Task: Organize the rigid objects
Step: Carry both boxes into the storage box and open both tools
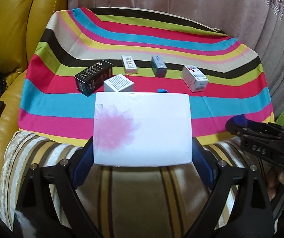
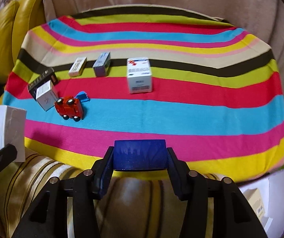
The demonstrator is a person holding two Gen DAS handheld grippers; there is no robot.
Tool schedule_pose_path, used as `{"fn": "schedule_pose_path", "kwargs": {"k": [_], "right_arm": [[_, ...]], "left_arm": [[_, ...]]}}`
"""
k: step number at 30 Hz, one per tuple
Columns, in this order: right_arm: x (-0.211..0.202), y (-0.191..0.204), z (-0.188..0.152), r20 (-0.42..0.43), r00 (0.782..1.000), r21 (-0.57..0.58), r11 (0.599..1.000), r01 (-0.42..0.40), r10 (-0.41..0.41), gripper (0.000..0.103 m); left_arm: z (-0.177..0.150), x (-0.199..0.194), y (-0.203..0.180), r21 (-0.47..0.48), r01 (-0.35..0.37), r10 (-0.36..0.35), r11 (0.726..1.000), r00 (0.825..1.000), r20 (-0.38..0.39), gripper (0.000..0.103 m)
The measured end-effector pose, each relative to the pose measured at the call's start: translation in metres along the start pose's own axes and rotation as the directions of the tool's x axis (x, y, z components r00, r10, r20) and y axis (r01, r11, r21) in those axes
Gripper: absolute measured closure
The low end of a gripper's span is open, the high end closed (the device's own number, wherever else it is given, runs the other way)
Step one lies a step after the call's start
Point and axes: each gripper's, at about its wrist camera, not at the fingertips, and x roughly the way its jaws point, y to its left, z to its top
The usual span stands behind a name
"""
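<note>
My left gripper [image 1: 142,144] is shut on a large white box with a pink flower print [image 1: 142,127], its blue pads on the box's two sides, above the near edge of the striped cloth [image 1: 161,37]. The same box [image 2: 9,127] shows at the left edge of the right wrist view. My right gripper [image 2: 140,150] is shut on a dark blue block [image 2: 140,158] over the cloth's near yellow stripe. On the cloth lie a black box [image 1: 92,77], a white cube box [image 1: 118,83], a small white box [image 1: 129,64], a grey-blue box [image 1: 158,66] and a white box with red marks [image 2: 140,75].
A red toy car [image 2: 69,108] lies on its side by a light blue piece [image 2: 82,96], left of centre. A yellow leather sofa [image 1: 9,29] stands at the left, and a striped cushion [image 1: 132,188] lies under both grippers. An open white carton [image 2: 267,198] sits at the lower right.
</note>
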Motion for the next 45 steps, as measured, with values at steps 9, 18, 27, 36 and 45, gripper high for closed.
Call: {"fn": "schedule_pose_path", "kwargs": {"k": [9,18,27,36,45], "right_arm": [[-0.026,-0.022,-0.014,0.053,0.998,0.048,0.999,-0.017,0.015,0.052],[-0.049,-0.044,-0.030,0.067,0.998,0.095,0.995,-0.023,0.017,0.052],[-0.072,-0.080,-0.060,0.069,0.998,0.151,0.988,-0.008,-0.003,0.052],[-0.090,-0.121,-0.092,0.055,0.997,0.218,0.975,0.049,-0.062,0.052],[-0.107,-0.157,-0.114,0.045,0.986,0.278,0.950,0.140,-0.159,0.052]], "left_arm": [[-0.006,-0.007,-0.021,0.047,0.008,-0.008,0.999,1.000,-0.001,0.012],[-0.011,-0.013,-0.040,0.073,0.048,-0.047,0.996,0.999,-0.011,0.012],[-0.016,-0.018,-0.069,0.126,0.110,-0.108,0.986,0.994,-0.023,0.012],[-0.018,-0.021,-0.109,0.203,0.182,-0.175,0.962,0.983,-0.054,0.012],[-0.024,-0.024,-0.166,0.342,0.256,-0.239,0.904,0.967,-0.091,0.012]]}}
